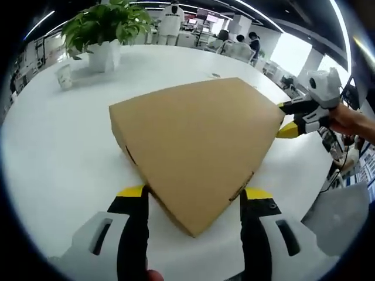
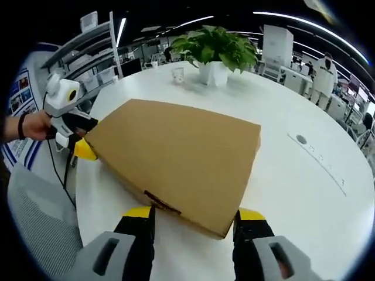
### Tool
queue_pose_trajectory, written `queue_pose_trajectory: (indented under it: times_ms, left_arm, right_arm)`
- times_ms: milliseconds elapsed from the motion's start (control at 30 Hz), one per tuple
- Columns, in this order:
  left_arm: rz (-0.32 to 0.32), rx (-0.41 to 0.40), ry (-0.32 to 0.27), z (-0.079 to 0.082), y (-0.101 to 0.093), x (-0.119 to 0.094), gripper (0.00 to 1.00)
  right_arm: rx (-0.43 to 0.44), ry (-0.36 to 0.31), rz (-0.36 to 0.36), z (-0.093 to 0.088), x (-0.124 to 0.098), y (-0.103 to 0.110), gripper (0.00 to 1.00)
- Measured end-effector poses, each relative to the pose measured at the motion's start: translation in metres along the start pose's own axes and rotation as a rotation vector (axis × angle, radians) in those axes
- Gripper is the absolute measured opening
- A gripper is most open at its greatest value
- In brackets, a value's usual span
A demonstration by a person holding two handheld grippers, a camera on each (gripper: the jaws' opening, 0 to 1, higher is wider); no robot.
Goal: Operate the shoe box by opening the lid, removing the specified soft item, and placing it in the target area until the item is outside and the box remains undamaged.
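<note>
My left gripper [image 1: 196, 193] and right gripper [image 2: 196, 212] both spread wide, yellow-tipped fingers [image 1: 131, 191] straddling opposite corners of the closed shoe box [image 1: 196, 137] on the white counter [image 1: 64, 146], holding nothing.

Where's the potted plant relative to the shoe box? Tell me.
The potted plant stands on the white table beyond the closed shoe box, near the far edge, with a small cup beside it.

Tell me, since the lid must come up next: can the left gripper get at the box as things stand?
Probably yes. The left gripper is open with a corner of the closed box between its jaws, and nothing lies in the way.
</note>
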State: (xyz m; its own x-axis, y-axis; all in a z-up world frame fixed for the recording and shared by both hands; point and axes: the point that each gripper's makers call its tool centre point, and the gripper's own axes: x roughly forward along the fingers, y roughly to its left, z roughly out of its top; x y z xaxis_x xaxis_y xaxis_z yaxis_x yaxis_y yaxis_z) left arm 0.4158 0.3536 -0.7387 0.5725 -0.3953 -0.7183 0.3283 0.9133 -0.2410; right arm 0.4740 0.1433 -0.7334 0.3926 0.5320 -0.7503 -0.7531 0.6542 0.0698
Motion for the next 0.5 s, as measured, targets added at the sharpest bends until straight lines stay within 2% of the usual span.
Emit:
queue_pose_trajectory:
  times_ms: [500]
  left_arm:
    - [0.014,-0.017,-0.017,-0.030,0.010,-0.032,0.62]
  right_arm:
    - [-0.001,-0.006,0.009,-0.006,0.000,0.043,0.49]
